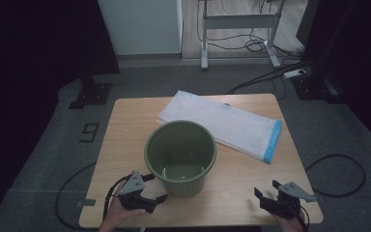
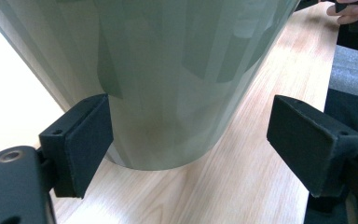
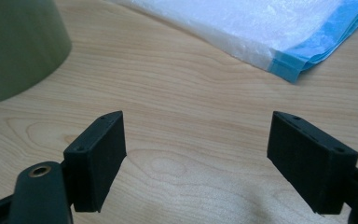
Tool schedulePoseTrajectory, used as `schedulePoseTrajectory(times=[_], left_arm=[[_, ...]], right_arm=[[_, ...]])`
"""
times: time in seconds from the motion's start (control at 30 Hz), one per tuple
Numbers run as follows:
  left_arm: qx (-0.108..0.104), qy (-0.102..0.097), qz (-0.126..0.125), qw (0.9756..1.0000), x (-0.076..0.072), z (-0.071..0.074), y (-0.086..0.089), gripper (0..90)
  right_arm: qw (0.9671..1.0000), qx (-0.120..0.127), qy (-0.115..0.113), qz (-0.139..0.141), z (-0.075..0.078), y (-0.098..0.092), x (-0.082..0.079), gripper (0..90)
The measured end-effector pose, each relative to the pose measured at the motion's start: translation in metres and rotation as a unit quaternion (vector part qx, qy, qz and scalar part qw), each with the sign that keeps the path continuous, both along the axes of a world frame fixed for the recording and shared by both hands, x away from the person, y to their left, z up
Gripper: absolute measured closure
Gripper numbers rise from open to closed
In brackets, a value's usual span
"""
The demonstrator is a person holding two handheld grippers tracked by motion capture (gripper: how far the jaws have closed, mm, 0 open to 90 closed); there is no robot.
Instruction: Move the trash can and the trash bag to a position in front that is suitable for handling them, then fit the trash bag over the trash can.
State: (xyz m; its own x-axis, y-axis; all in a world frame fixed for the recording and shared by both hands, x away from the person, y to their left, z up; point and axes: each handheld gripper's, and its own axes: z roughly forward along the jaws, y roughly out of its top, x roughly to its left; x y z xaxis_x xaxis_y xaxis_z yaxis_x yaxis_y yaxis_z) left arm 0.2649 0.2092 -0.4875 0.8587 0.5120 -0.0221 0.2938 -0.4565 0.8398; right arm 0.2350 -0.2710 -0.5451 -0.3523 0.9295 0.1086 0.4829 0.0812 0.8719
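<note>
On the wooden table (image 1: 125, 121), we are starting beside the green bucket (image 1: 180, 155).
Our left gripper (image 1: 150, 189) is gaping at the bucket's base; our right gripper (image 1: 266, 190), gaping too, probably needs the folded bag (image 1: 222, 123) behind the bucket.

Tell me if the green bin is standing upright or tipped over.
Upright. The bin stands on its base on the table, its open mouth facing up, and the high view looks straight down to its bottom.
</note>
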Motion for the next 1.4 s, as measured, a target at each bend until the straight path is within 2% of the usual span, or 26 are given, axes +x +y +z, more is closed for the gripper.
schedulePoseTrajectory(times=[0.2,0.33,0.37,0.43,0.47,0.5,0.53,0.57,0.6,0.77,0.87,0.97,1.0,1.03,1.07,1.1,1.13,1.3,1.4], left_arm=[[0.0,-0.001,-0.008,1.0,0.009,-0.001,-0.019,13.9],[0.001,-0.001,0.004,1.0,0.013,-0.003,-0.025,14.1],[0.007,-0.007,0.013,0.9999,0.01,-0.004,-0.024,14.0],[0.007,-0.009,0.018,0.9998,0.008,-0.004,-0.022,13.9],[0.008,-0.01,0.04,0.9991,0.004,-0.005,-0.015,13.9],[0.008,-0.01,0.04,0.9991,0.004,-0.005,-0.015,13.9],[0.008,-0.011,0.058,0.9982,0.0,-0.006,-0.006,13.8],[0.008,-0.011,0.058,0.9982,0.0,-0.006,-0.006,13.8],[-0.002,-0.01,0.071,0.9974,-0.005,-0.007,0.003,13.7],[0.009,-0.003,0.092,0.9957,-0.009,-0.012,0.018,13.7],[0.025,0.007,0.122,0.9922,-0.008,-0.018,0.028,13.9],[0.036,0.014,0.14,0.9893,-0.008,-0.024,0.035,13.9],[0.036,0.014,0.14,0.9893,-0.008,-0.024,0.035,14.0],[0.038,0.017,0.144,0.9888,-0.008,-0.026,0.038,14.0],[0.037,0.02,0.144,0.9886,-0.008,-0.028,0.04,14.0],[0.035,0.024,0.144,0.9886,-0.009,-0.03,0.043,13.9],[0.037,0.027,0.148,0.9879,-0.009,-0.033,0.046,13.9],[0.035,0.031,0.152,0.9872,-0.008,-0.036,0.051,14.0],[0.034,0.032,0.152,0.9873,-0.008,-0.038,0.054,14.0]], right_arm=[[1.0,-0.002,0.002,0.005,-0.001,0.0,0.001,18.8],[0.9999,-0.005,0.0,0.009,0.0,0.002,0.001,18.8],[0.9999,-0.006,0.0,0.012,0.0,0.003,0.001,18.8],[0.9999,-0.007,0.0,0.014,0.0,0.004,0.001,18.8],[0.9998,-0.01,-0.002,0.018,0.0,0.005,0.0,18.6],[0.9998,-0.01,-0.002,0.018,0.0,0.005,0.0,18.6],[0.9997,-0.014,-0.003,0.019,0.001,0.007,0.0,18.1],[0.9997,-0.014,-0.003,0.019,0.001,0.007,0.0,18.1],[0.9996,-0.016,-0.004,0.021,0.001,0.007,0.001,17.2],[0.9997,-0.019,-0.001,0.018,0.006,0.013,0.009,13.1],[0.9995,-0.026,0.002,0.019,0.01,0.017,0.022,13.2],[0.9991,-0.04,0.006,0.011,0.013,0.02,0.042,13.7],[0.9991,-0.04,0.006,0.011,0.013,0.02,0.042,13.7],[0.9984,-0.055,0.011,0.007,0.015,0.022,0.062,15.0],[0.9984,-0.055,0.011,0.007,0.015,0.022,0.062,15.0],[0.998,-0.061,0.015,0.009,0.016,0.023,0.069,15.1],[0.9966,-0.078,0.024,0.006,0.018,0.027,0.091,15.4],[0.9943,-0.098,0.041,0.009,0.017,0.036,0.13,18.5],[0.9932,-0.104,0.052,0.005,0.013,0.04,0.147,20.7]])
